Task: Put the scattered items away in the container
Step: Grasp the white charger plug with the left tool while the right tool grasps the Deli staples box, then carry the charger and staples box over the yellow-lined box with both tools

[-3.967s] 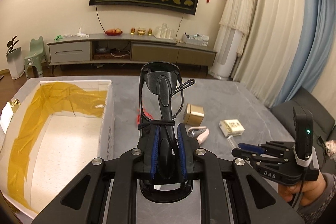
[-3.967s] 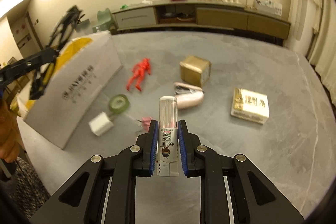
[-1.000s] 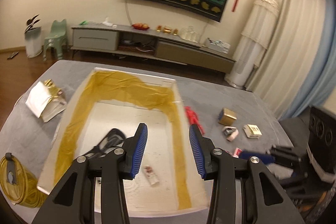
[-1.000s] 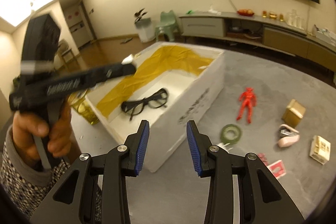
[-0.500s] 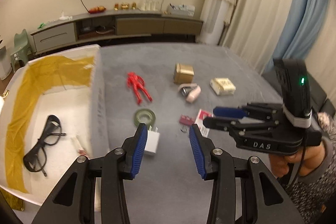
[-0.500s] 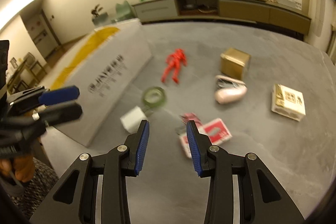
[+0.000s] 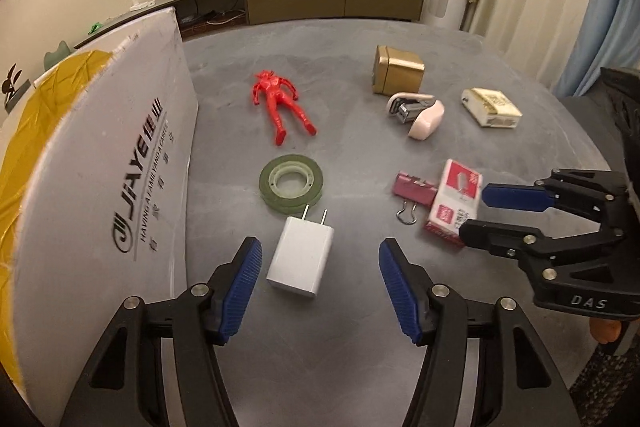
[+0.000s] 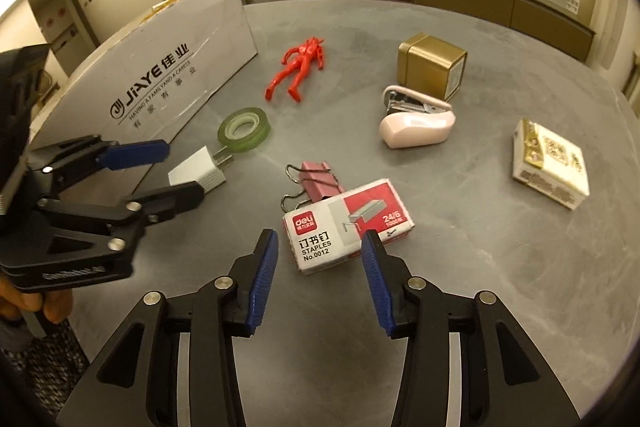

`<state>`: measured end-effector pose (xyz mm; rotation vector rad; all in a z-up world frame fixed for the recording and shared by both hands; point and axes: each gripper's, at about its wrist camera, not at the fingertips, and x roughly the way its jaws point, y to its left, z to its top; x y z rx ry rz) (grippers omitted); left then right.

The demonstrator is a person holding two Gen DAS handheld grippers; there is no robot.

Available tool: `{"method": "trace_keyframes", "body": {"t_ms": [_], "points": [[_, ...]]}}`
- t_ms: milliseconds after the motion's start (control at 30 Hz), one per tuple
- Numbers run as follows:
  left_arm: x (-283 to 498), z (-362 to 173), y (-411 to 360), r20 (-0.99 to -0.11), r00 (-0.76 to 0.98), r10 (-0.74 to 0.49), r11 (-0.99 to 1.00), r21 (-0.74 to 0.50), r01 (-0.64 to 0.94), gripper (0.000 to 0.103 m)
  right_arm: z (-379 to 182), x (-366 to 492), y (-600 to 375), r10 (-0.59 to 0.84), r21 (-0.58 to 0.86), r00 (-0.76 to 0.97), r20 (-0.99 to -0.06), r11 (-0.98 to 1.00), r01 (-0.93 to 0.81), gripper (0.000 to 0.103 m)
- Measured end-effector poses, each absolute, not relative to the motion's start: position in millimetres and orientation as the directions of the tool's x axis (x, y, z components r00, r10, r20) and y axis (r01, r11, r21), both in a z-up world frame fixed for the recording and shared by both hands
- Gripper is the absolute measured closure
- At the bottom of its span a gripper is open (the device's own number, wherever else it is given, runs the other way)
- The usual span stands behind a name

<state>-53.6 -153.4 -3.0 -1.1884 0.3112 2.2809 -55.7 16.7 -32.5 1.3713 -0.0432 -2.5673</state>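
My left gripper (image 7: 320,255) is open and straddles a white plug charger (image 7: 301,263) lying on the grey table. My right gripper (image 8: 318,247) is also open, its fingers on either side of the near end of a red and white staples box (image 8: 346,223). Each gripper shows in the other's view: the right gripper (image 7: 476,211) by the staples box (image 7: 454,203), the left gripper (image 8: 176,173) at the charger (image 8: 198,173). The white cardboard box (image 7: 120,163) with yellow lining stands at the left, its side (image 8: 160,83) printed with a logo.
Scattered on the table: a green tape roll (image 7: 291,183), a red toy figure (image 7: 280,105), a pink binder clip (image 7: 414,189), a pink stapler (image 7: 418,113), a gold tin (image 7: 396,75) and a small cream box (image 7: 490,107). A low cabinet lines the far wall.
Both grippers have come down and closer to the table. The left one now frames the charger, and the right one now frames the staples box.
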Motion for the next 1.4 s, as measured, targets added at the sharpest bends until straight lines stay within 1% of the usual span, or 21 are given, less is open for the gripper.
{"method": "trace_keyframes", "body": {"t_ms": [100, 167, 300, 433, 567, 633, 733, 800, 833, 867, 900, 933, 967, 1167, 1400], "points": [[-59, -17, -150, -0.827, -0.453, 0.334, -0.831, -0.032, -0.556, 0.041, -33, -59, 12, -0.187, 0.075, -0.546, -0.816, -0.972, 0.222, 0.056], [-63, -24, -148, -0.828, -0.445, 0.342, -0.83, -0.044, -0.555, 0.041, -37, -62, 17, -0.155, 0.049, -0.525, -0.837, -0.977, 0.209, 0.057], [-60, -23, -144, -0.81, -0.409, 0.421, -0.8, -0.119, -0.587, 0.042, -38, -63, 47, -0.13, 0.067, -0.505, -0.853, -0.988, 0.14, 0.057], [-61, -15, -151, -0.783, -0.463, 0.416, -0.823, -0.107, -0.559, 0.042, -35, -58, 70, -0.185, 0.171, -0.503, -0.844, -0.982, 0.075, 0.056], [-69, -20, -150, -0.792, -0.445, 0.419, -0.831, -0.136, -0.54, 0.042, -32, -65, 59, -0.179, 0.172, -0.53, -0.829, -0.983, 0.062, 0.049], [-68, -25, -144, -0.801, -0.44, 0.406, -0.829, -0.12, -0.546, 0.042, -33, -71, 47, -0.159, 0.142, -0.531, -0.832, -0.987, 0.072, 0.048], [-66, -30, -138, -0.797, -0.484, 0.361, -0.841, -0.054, -0.538, 0.042, -40, -79, 31, -0.039, -0.004, -0.54, -0.841, -0.997, 0.077, 0.048], [-67, -32, -139, -0.79, -0.505, 0.348, -0.849, -0.037, -0.528, 0.043, -45, -82, 31, -0.008, -0.038, -0.54, -0.842, -0.996, 0.075, 0.048], [-68, -32, -140, -0.788, -0.504, 0.353, -0.848, -0.043, -0.528, 0.046, -46, -81, 34, -0.02, -0.022, -0.542, -0.84, -0.997, 0.071, 0.048], [-69, -31, -141, -0.787, -0.503, 0.357, -0.849, -0.049, -0.526, 0.054, -46, -81, 37, -0.031, -0.006, -0.541, -0.84, -0.998, 0.066, 0.05], [-69, -31, -142, -0.786, -0.503, 0.36, -0.848, -0.051, -0.527, 0.058, -46, -81, 38, -0.033, -0.002, -0.54, -0.841, -0.998, 0.063, 0.054], [-69, -31, -142, -0.786, -0.5, 0.362, -0.845, -0.05, -0.533, 0.069, -46, -80, 40, -0.029, -0.004, -0.539, -0.842, -0.998, 0.06, 0.063], [-67, -30, -142, -0.788, -0.495, 0.366, -0.84, -0.05, -0.541, 0.071, -46, -79, 42, -0.03, 0.001, -0.536, -0.844, -0.998, 0.055, 0.063], [-60, -27, -137, -0.792, -0.477, 0.381, -0.818, -0.049, -0.573, 0.071, -39, -72, 51, -0.101, 0.093, -0.533, -0.84, -0.995, 0.041, 0.064], [-55, -7, -141, -0.759, -0.497, 0.421, -0.814, -0.075, -0.576, 0.071, -17, -64, 47, -0.116, 0.109, -0.583, -0.804, -0.993, 0.049, 0.064]]}}
